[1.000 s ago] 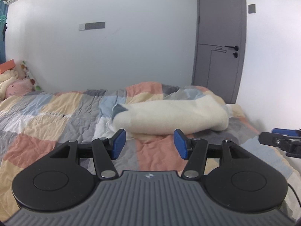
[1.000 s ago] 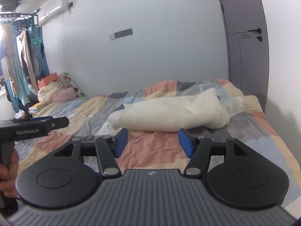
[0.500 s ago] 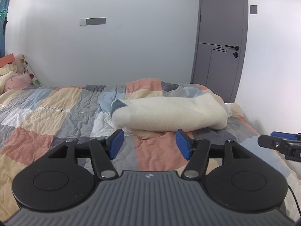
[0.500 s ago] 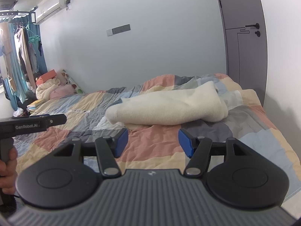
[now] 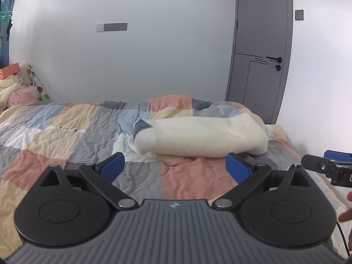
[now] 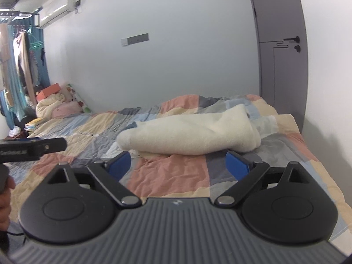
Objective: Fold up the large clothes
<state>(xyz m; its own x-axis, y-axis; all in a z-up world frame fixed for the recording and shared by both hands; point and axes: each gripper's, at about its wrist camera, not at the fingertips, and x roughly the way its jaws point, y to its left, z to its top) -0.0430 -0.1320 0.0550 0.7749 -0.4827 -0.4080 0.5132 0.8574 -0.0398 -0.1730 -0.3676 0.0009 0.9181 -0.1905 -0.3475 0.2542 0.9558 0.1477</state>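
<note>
A cream fleece garment (image 5: 200,136) lies folded into a long bundle on the patchwork quilt (image 5: 66,132), with a grey patch at its left end. It also shows in the right wrist view (image 6: 189,134). My left gripper (image 5: 175,167) is open and empty, held short of the bundle above the quilt. My right gripper (image 6: 178,164) is open and empty too, at a similar distance from the bundle. The right gripper's tip shows at the right edge of the left wrist view (image 5: 325,167). The left gripper's tip shows at the left of the right wrist view (image 6: 33,147).
The bed runs along a white wall, with a grey door (image 5: 261,50) at its far right corner. Pillows and bedding (image 6: 57,107) are piled at the head of the bed on the left. Clothes hang on a rack (image 6: 19,66) at far left.
Both grippers have pulled back and risen a little, so the bundle sits slightly lower and farther in view. Both stay open. The garment has not moved.
</note>
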